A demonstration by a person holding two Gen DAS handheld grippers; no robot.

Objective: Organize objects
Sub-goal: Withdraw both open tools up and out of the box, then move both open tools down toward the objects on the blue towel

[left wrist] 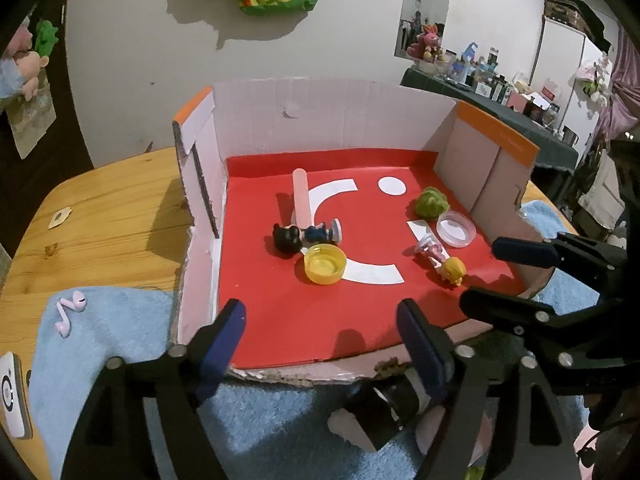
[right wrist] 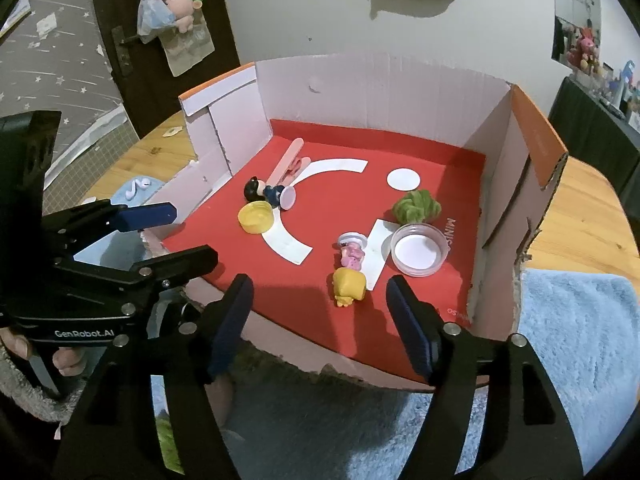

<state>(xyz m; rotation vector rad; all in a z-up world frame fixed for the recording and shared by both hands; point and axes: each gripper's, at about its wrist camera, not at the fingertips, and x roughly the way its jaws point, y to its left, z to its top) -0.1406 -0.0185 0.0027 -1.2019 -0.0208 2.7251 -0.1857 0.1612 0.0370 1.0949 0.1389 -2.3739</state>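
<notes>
An open cardboard box [left wrist: 320, 120] with a red floor [right wrist: 312, 304] holds small things: a black-haired figurine [left wrist: 304, 236] [right wrist: 268, 192], a yellow cap [left wrist: 325, 265] [right wrist: 257, 218], a pink stick [left wrist: 301, 196] [right wrist: 286, 160], a green fuzzy ball [left wrist: 431, 202] [right wrist: 416, 206], a clear round lid [left wrist: 456, 230] [right wrist: 418, 250] and a yellow-haired pink figurine [left wrist: 446, 262] [right wrist: 350, 276]. My left gripper [left wrist: 320, 344] is open and empty at the box's front edge. My right gripper [right wrist: 320, 320] is open and empty just before the yellow-haired figurine.
The box stands on a wooden table [left wrist: 100, 216] with a blue towel [left wrist: 120, 340] [right wrist: 580, 340] under its front. Pink earbuds [left wrist: 70, 312] and a white device [left wrist: 14, 392] lie at the left. A small dark object [left wrist: 392, 400] lies under my left gripper.
</notes>
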